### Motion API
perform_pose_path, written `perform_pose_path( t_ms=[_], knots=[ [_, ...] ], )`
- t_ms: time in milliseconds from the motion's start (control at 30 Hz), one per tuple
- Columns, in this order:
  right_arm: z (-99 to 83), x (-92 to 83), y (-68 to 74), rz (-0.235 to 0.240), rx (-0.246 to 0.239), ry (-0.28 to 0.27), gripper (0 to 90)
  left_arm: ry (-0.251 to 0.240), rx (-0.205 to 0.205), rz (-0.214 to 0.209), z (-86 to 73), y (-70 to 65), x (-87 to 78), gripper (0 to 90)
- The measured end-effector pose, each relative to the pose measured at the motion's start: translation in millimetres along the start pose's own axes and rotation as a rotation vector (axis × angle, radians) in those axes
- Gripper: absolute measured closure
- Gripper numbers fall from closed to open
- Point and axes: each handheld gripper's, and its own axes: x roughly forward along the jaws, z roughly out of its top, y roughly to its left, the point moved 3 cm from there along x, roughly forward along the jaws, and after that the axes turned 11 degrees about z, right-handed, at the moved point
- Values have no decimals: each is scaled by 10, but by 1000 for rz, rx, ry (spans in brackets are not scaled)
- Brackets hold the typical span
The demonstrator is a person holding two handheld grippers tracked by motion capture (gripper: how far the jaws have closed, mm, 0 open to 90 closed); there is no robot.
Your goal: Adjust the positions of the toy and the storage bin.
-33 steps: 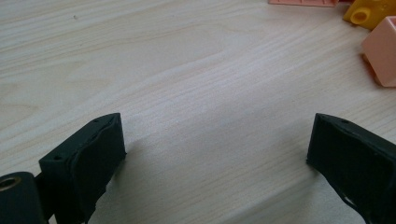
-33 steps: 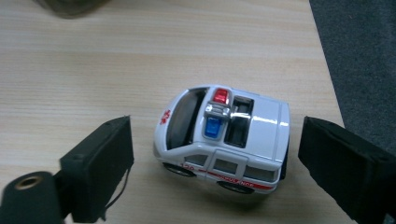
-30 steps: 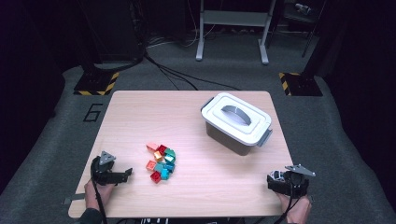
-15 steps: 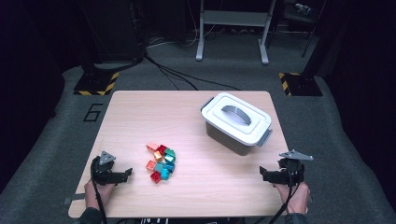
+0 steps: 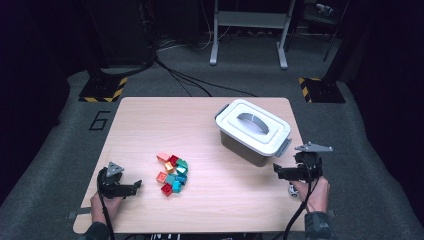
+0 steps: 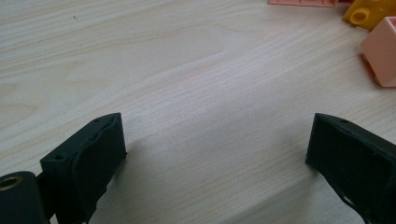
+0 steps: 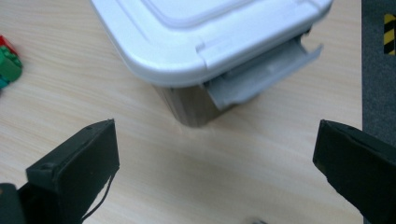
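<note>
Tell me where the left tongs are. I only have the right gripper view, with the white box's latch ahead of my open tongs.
Observer: The left tongs sit low over the near left corner of the table, jaws wide apart with nothing between them.
Operator: Where are the bricks from there?
Observer: The pile of bricks lies just past the left tongs toward the middle of the table, well apart from the box.
Operator: Is the lid on all the way round?
Observer: Yes. In the high view the lid sits flat on the box, with a curved handle across its top.
</note>
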Motion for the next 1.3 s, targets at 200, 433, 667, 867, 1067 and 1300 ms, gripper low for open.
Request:
perform_pose_path(
  t_ms=[200, 433, 667, 867, 1067, 1300],
  knots=[
    [379, -44, 105, 13, -64, -22, 0, 2, -1, -1, -1, -1, -1, 44],
    [750, 59, 201, 16, -114, -2, 0, -1, 0, -1, 1, 3, 3, 43],
    [908, 313, 128, 10, -119, 37, 50, 0, 0, -4, 1, -4, 0, 47],
    [955, 500, 36, 10, -113, 61, 219, -4, 3, -2, 3, -4, 1, 50],
    [1022, 632, -27, 3, -124, 65, 400, -5, 3, -3, 3, -5, 1, 53],
    [1077, 750, -43, 13, -138, 94, 525, -3, 8, -5, 2, -3, -2, 56]
  ],
)
